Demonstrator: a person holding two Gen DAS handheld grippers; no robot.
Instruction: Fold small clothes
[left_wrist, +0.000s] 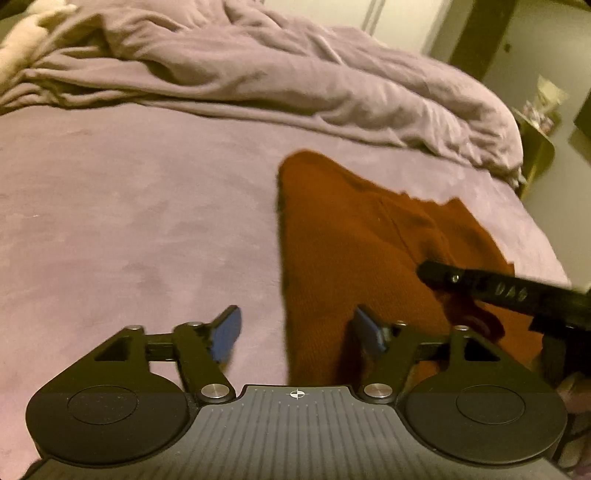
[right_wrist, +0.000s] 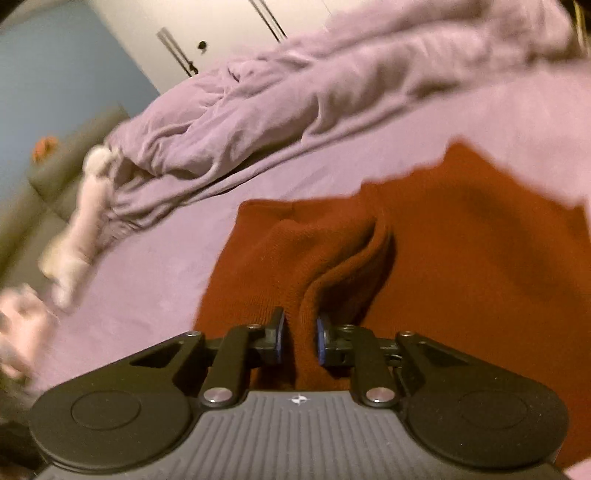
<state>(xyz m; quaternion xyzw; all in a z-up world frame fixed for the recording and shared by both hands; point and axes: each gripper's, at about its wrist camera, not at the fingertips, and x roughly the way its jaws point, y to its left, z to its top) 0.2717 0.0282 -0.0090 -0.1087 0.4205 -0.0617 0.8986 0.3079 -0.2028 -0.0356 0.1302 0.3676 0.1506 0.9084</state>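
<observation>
A rust-red knit garment (left_wrist: 354, 236) lies rumpled on the bed's (left_wrist: 129, 221) mauve plush sheet. The right gripper (right_wrist: 299, 338) pinches a raised ridge of its ribbed fabric between blue-padded fingers (right_wrist: 279, 332). The left gripper (left_wrist: 295, 332) gapes wide at the garment's edge. Only the right view shows a blurred pale plush toy (right_wrist: 85, 221) beside the crumpled duvet (right_wrist: 295, 96).

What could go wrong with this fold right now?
The right gripper pinches only a narrow ridge of the rust-red knit garment, so the fabric could slip out. The left gripper, jaws open, holds nothing, so a lift may drag the garment crooked across the mauve bedsheet.
</observation>
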